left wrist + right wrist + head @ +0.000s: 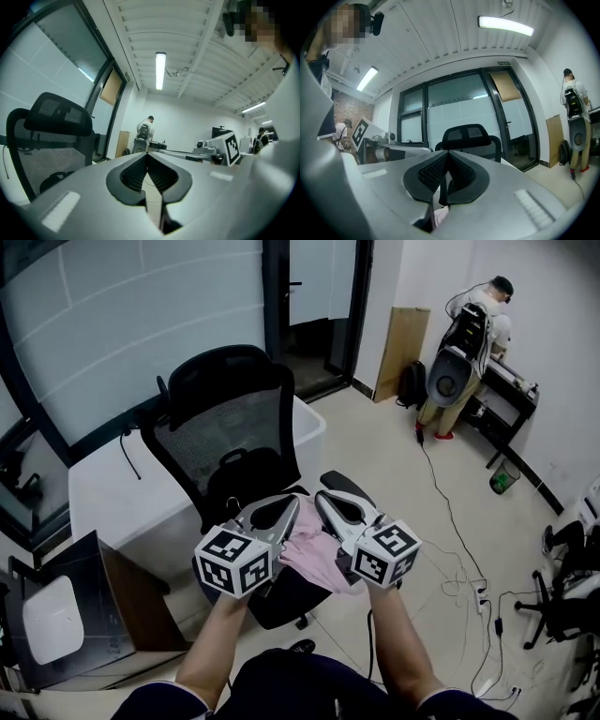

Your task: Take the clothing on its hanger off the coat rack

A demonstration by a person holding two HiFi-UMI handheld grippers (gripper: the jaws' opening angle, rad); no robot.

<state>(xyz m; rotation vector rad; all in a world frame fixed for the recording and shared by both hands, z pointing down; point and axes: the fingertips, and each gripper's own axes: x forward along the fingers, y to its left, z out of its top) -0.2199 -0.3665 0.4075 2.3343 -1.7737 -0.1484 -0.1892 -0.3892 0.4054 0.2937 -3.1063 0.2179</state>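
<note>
A pink garment [314, 554] lies on the seat of a black mesh office chair [230, 409], right below my two grippers. No hanger or coat rack shows in any view. My left gripper [296, 500] and right gripper [320, 495] hover side by side over the seat, tips nearly touching each other. In the left gripper view the left gripper [147, 153] is shut, nothing between its pads. The right gripper [447, 153] also looks shut and empty in its own view; a scrap of the pink garment [440, 214] shows beneath it, and the chair [471, 136] stands beyond.
A white table [103, 493] stands behind the chair by the glass wall. A person [464, 343] works at a desk at the far right. Cables and a power strip [478, 592] lie on the floor to the right. A dark box [56, 615] sits at the lower left.
</note>
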